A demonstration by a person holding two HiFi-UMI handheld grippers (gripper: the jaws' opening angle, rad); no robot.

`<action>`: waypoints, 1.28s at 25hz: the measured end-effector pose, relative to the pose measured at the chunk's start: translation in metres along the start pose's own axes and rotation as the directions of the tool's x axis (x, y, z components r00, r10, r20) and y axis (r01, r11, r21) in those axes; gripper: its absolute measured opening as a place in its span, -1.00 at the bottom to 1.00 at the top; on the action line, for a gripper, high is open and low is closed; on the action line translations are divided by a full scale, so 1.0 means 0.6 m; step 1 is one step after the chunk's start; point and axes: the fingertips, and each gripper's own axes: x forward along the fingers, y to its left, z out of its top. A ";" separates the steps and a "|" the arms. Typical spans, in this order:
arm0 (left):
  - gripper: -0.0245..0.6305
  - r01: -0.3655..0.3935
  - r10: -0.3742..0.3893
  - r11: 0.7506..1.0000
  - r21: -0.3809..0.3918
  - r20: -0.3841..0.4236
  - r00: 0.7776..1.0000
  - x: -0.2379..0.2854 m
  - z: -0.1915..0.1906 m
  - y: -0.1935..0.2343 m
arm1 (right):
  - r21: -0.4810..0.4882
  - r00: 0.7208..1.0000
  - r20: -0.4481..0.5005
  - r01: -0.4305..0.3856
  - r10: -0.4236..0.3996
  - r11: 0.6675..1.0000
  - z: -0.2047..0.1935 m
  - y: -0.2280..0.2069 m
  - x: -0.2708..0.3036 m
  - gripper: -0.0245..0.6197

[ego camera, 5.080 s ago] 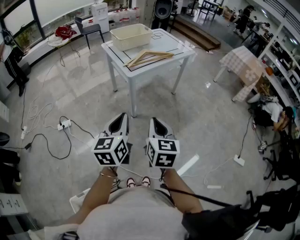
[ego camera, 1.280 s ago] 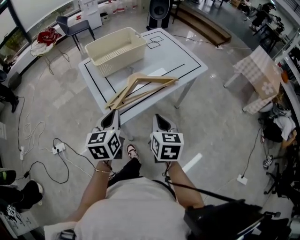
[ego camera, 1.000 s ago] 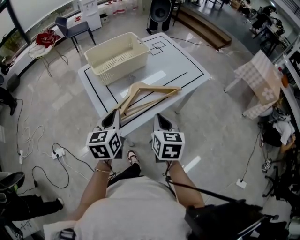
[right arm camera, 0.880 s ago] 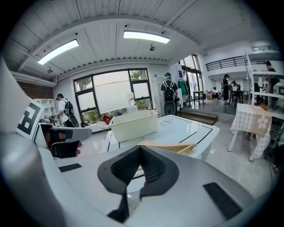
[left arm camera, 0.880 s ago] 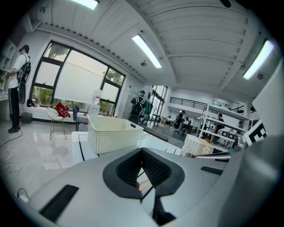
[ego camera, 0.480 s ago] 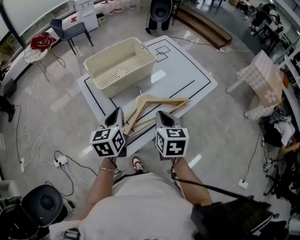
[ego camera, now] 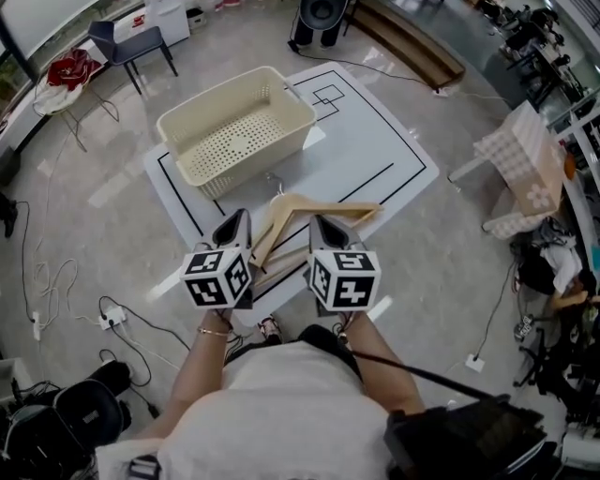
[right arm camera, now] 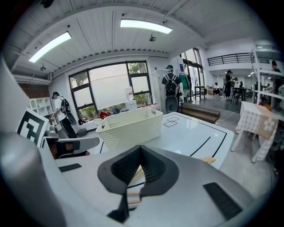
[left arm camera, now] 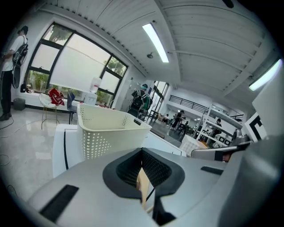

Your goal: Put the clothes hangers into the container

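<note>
Several wooden hangers [ego camera: 323, 203] lie stacked near the front edge of the white table [ego camera: 370, 155]. A cream perforated basket [ego camera: 305, 108] stands empty at the table's far left, behind the hangers. My left gripper [ego camera: 240, 217] hovers just left of the stack, jaws shut with nothing in them. My right gripper [ego camera: 318, 221] hovers over the stack's near side, also shut and empty. In the left gripper view the left gripper [left arm camera: 142, 150] points towards the basket [left arm camera: 106, 133], with pale wood behind the jaws. In the right gripper view the right gripper [right arm camera: 140, 147] faces the basket [right arm camera: 133, 128], and a hanger end [right arm camera: 207, 160] shows.
Black lines mark out the table top. On the floor lie cables and a power strip [ego camera: 111, 314] at the left. A chair [ego camera: 131, 42] and a speaker [ego camera: 322, 11] stand beyond the table, and a checked-cloth table [ego camera: 525, 159] at the right. Several people stand further off.
The table has drawn closer. Both grippers have moved forward from short of its near edge to over the hangers, still side by side and shut.
</note>
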 end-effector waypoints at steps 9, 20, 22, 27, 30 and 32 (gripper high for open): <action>-0.89 -0.058 0.058 0.998 -0.014 -0.025 0.998 0.039 -0.024 -0.012 | 0.013 0.993 -0.055 -0.103 0.103 0.995 -0.004 -0.033 0.059 -0.87; -0.88 -0.064 0.067 0.997 0.032 -0.092 0.994 0.051 -0.054 -0.042 | 0.056 0.983 -0.086 -0.160 0.165 0.985 -0.016 -0.068 0.075 -0.87; -0.86 -0.050 0.054 0.998 0.039 -0.126 0.991 0.053 -0.068 -0.046 | 0.071 0.983 -0.091 -0.155 0.161 0.985 -0.024 -0.076 0.072 -0.87; -0.59 -0.016 0.035 0.997 0.082 -0.236 0.971 0.067 -0.109 -0.053 | 0.101 0.985 -0.103 -0.129 0.140 0.986 -0.044 -0.106 0.059 -0.87; -0.51 0.020 0.010 0.995 0.097 -0.299 0.954 0.081 -0.133 -0.056 | 0.128 0.986 -0.122 -0.095 0.111 0.987 -0.067 -0.132 0.049 -0.87; -0.48 0.034 0.007 0.992 0.119 -0.331 0.944 0.091 -0.145 -0.055 | 0.147 0.987 -0.135 -0.068 0.088 0.987 -0.082 -0.149 0.044 -0.87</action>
